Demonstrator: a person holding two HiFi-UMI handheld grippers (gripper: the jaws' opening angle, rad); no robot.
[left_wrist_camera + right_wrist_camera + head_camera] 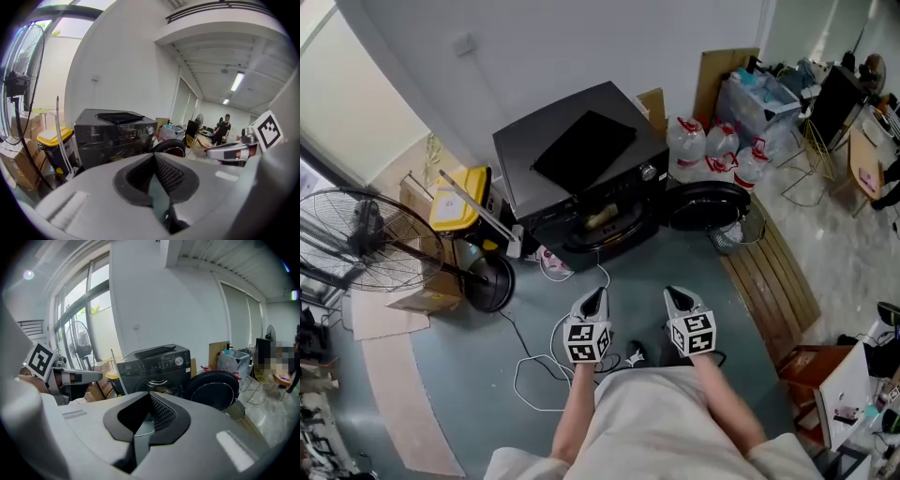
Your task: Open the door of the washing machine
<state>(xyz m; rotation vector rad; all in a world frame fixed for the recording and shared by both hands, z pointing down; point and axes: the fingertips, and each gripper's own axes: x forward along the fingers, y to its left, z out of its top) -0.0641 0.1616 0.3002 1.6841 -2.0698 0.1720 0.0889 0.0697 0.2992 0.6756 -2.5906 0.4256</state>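
The dark washing machine (581, 159) stands against the white wall with a black cloth on its top. Its round door (708, 204) hangs swung open to the right, and the drum mouth (605, 217) shows. Both grippers are held side by side over the grey floor, well short of the machine and touching nothing. My left gripper (592, 302) is shut with nothing between its jaws, and so is my right gripper (678, 297). The left gripper view has the machine (112, 133) beyond the left gripper (154, 157). The right gripper view shows the open door (213, 390) past the right gripper (150, 397).
A standing fan (366, 239) and a yellow-lidded bin (459, 197) are left of the machine. Water bottles (712, 145) and boxes sit to its right, beside a wooden pallet (769, 272). A white cable (534, 370) loops on the floor. A person (224, 127) stands far off.
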